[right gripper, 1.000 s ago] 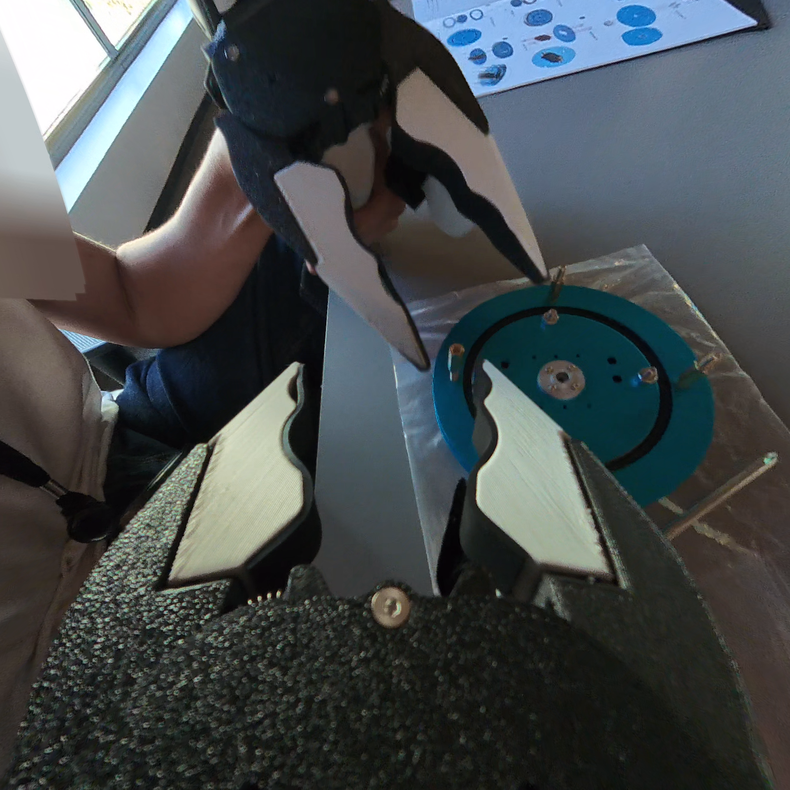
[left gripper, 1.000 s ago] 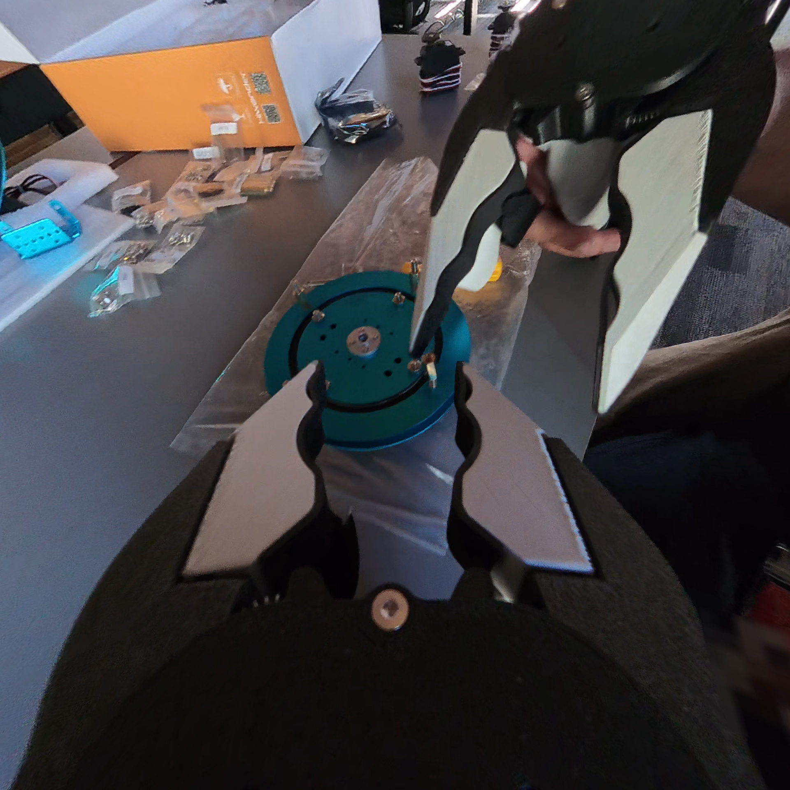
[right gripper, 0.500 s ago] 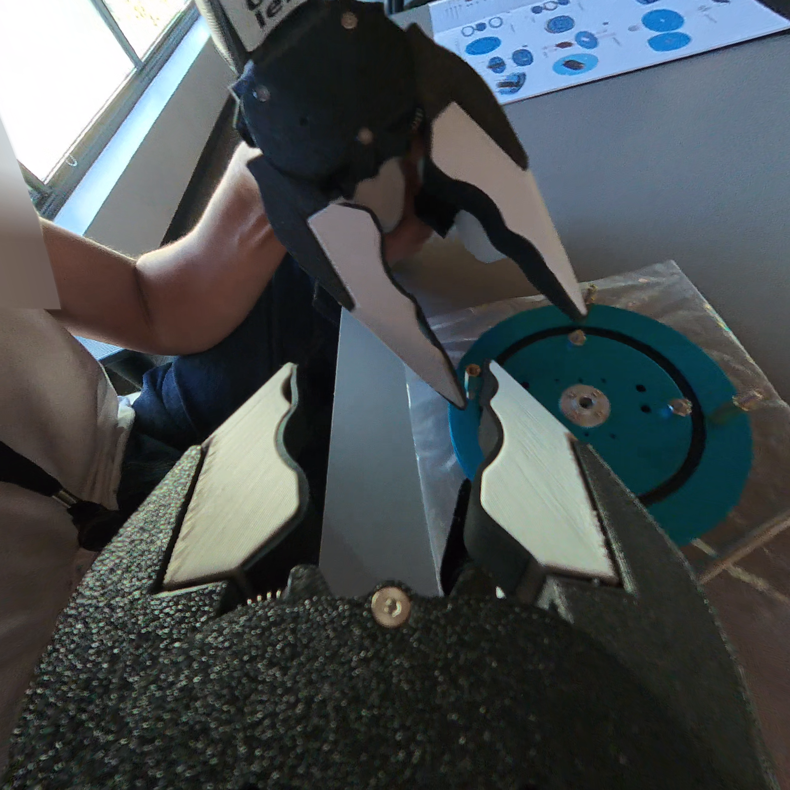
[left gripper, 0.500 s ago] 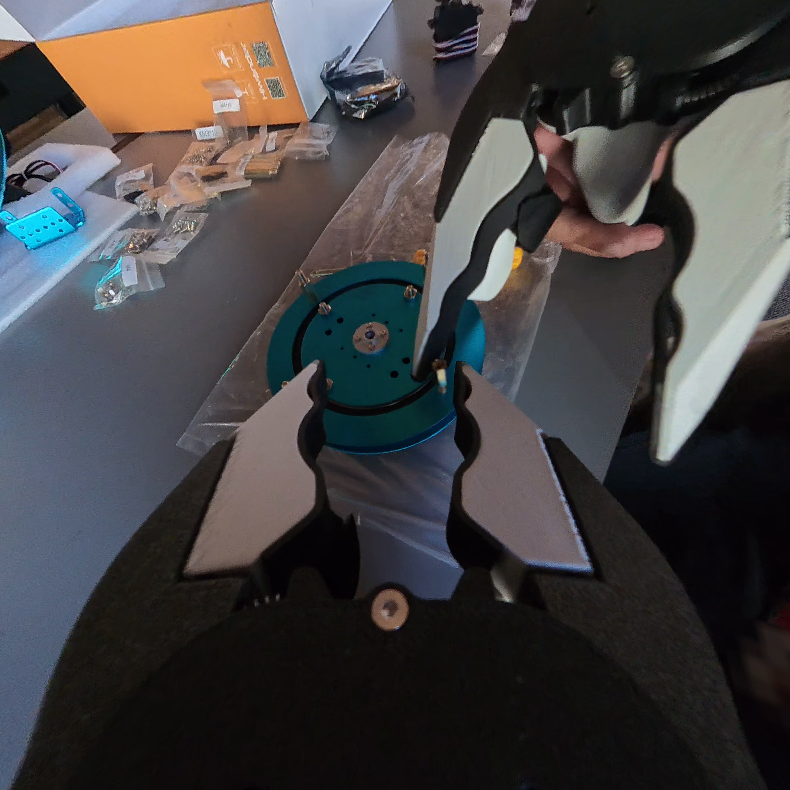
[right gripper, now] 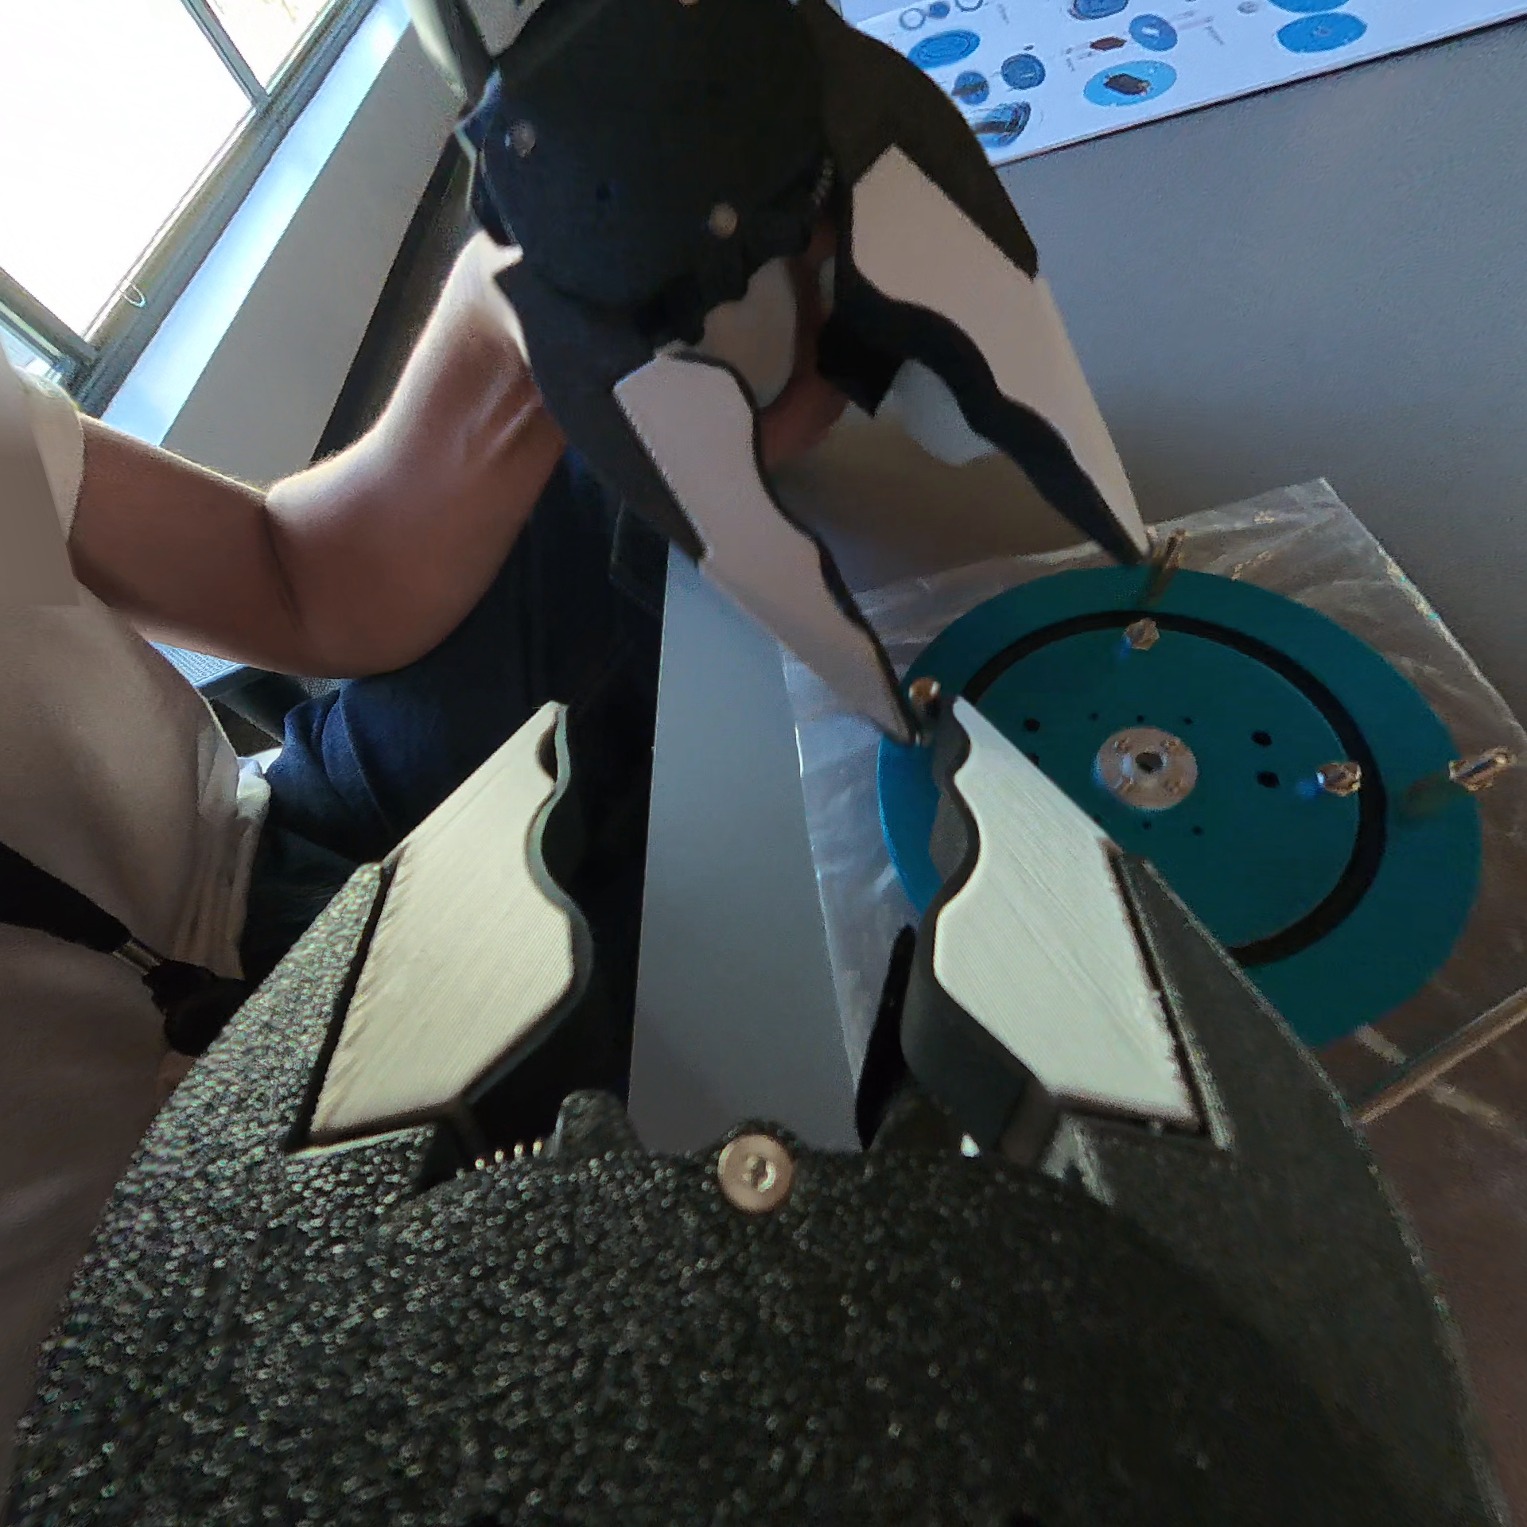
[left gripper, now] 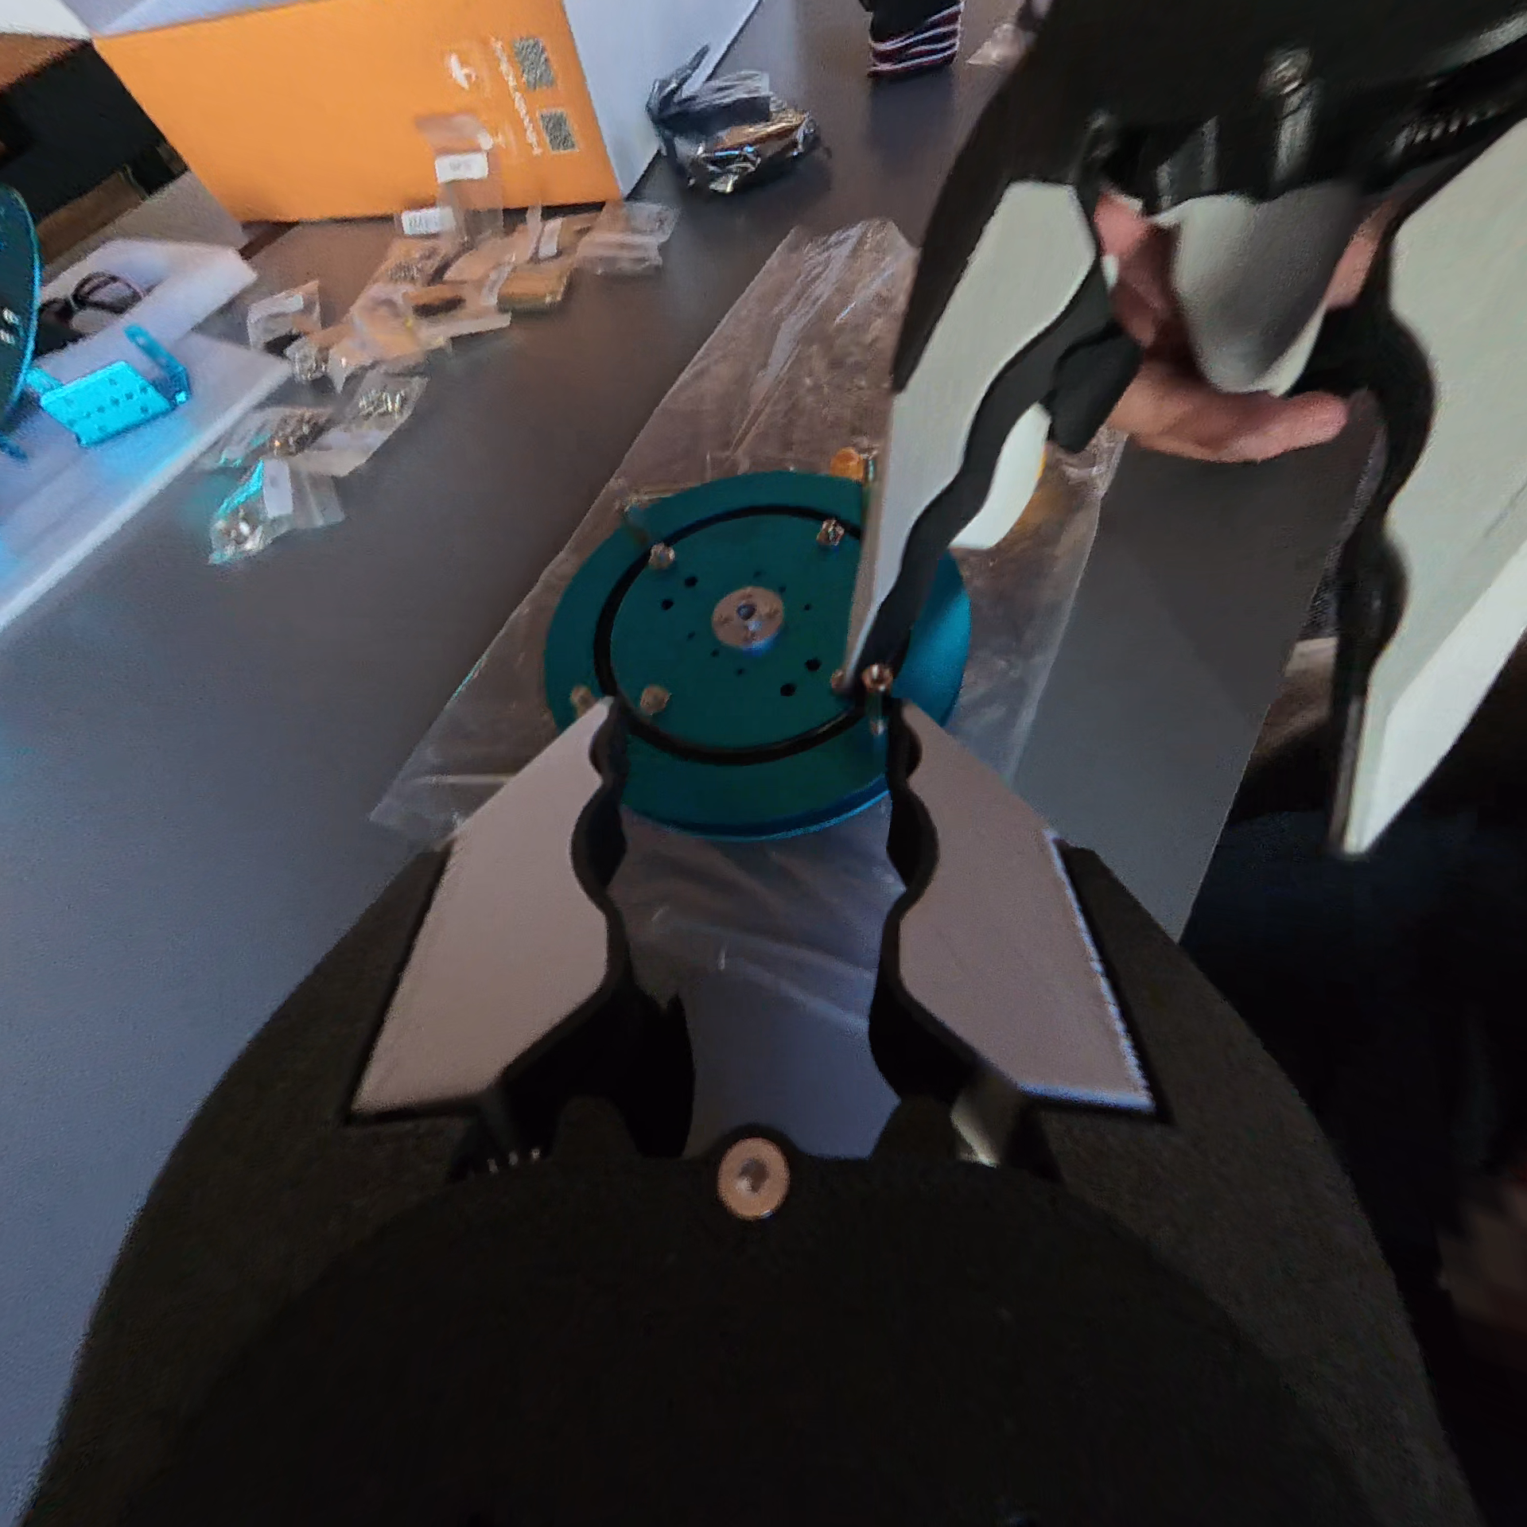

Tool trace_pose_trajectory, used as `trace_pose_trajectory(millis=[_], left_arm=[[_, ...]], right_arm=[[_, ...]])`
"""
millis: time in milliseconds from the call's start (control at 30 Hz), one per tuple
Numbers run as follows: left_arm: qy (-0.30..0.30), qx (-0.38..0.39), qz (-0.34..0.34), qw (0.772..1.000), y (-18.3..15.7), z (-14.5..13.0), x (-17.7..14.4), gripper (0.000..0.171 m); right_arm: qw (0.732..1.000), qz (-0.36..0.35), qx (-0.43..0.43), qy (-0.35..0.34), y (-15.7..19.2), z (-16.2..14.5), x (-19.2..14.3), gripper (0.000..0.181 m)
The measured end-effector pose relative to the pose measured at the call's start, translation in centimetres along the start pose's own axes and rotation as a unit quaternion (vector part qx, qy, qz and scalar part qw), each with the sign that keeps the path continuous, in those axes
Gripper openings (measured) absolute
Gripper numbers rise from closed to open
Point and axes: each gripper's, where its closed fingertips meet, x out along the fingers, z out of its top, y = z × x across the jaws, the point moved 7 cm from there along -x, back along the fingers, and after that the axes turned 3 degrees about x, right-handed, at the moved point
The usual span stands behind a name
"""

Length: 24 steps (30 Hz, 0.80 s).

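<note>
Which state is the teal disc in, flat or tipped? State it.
Flat. The teal disc lies on the plastic bag on the table, its rim level; brass standoffs stand up from its face.

Disc (left gripper: 711,644) on plastic bag (left gripper: 793,330), box (left gripper: 347,107) behind.

Left tool (left gripper: 748,711) open; right tool (right gripper: 756,719) open, seemingly angled downward.

An office-like assembly workspace: grey table (left gripper: 206,744) strewn with bagged hardware (left gripper: 363,347), orange box (left gripper: 347,107) at 11 o'clock, window (right gripper: 124,124).
</note>
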Motion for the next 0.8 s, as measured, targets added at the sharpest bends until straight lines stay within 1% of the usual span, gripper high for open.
trace_pose_trajectory(millis=[33,67,100,167,233,300,367,433,467,500,567,633,667,733,800], left_arm=[[0.0,-0.008,0.004,1.0,0.4,-0.4,-0.5,0.062],[-0.001,-0.01,0.023,1.0,0.9,-0.7,-1.1,0.055],[-0.006,-0.011,0.027,1.0,1.2,-0.9,-1.7,0.055],[-0.026,-0.019,0.008,0.999,1.0,-0.6,-2.2,0.056],[-0.032,-0.007,-0.007,0.999,0.2,0.2,-1.6,0.056],[-0.02,0.012,-0.014,1.0,-0.7,0.6,-0.5,0.056],[-0.011,0.009,-0.005,1.0,-0.4,0.4,0.1,0.056],[-0.007,-0.015,-0.003,1.0,0.5,-0.3,-0.7,0.063],[-0.008,-0.022,0.016,1.0,1.3,-0.8,-1.4,0.055],[-0.009,-0.027,0.028,0.999,1.9,-1.3,-2.1,0.055],[-0.024,-0.037,0.017,0.999,2.1,-1.3,-2.8,0.055],[-0.039,-0.027,-0.014,0.999,0.9,-0.4,-2.2,0.056],[-0.036,-0.014,-0.026,0.999,0.0,0.0,-1.6,0.057],[-0.019,0.005,-0.021,1.0,-0.6,0.3,-0.4,0.057],[-0.021,-0.007,-0.007,1.0,0.2,0.2,-0.5,0.058]], right_arm=[[1.0,0.0,0.004,0.001,0.1,-0.3,-0.4,0.085],[1.0,0.004,0.008,0.001,0.2,-0.6,-0.8,0.079],[1.0,-0.001,0.012,-0.003,0.2,-0.7,-1.1,0.08],[1.0,-0.019,0.011,-0.008,-0.4,-0.7,-1.3,0.081],[1.0,-0.014,0.008,-0.017,-0.6,-0.1,-0.7,0.086],[1.0,0.002,0.002,-0.014,-0.4,0.4,0.3,0.089],[1.0,0.009,-0.003,-0.001,-0.1,0.4,0.9,0.091],[1.0,0.0,-0.003,0.003,0.1,0.0,0.4,0.093],[1.0,-0.002,-0.002,0.004,0.2,-0.3,-0.1,0.087],[1.0,-0.004,0.002,0.0,0.2,-0.5,-0.6,0.085],[1.0,-0.02,0.008,-0.009,-0.3,-0.6,-1.0,0.085],[1.0,-0.018,0.01,-0.014,-0.7,-0.2,-0.6,0.089],[1.0,-0.01,0.012,-0.017,-0.7,0.2,-0.1,0.09],[1.0,0.008,0.008,-0.012,-0.4,0.6,0.8,0.092],[1.0,0.014,0.009,-0.004,-0.1,0.4,1.0,0.094]])
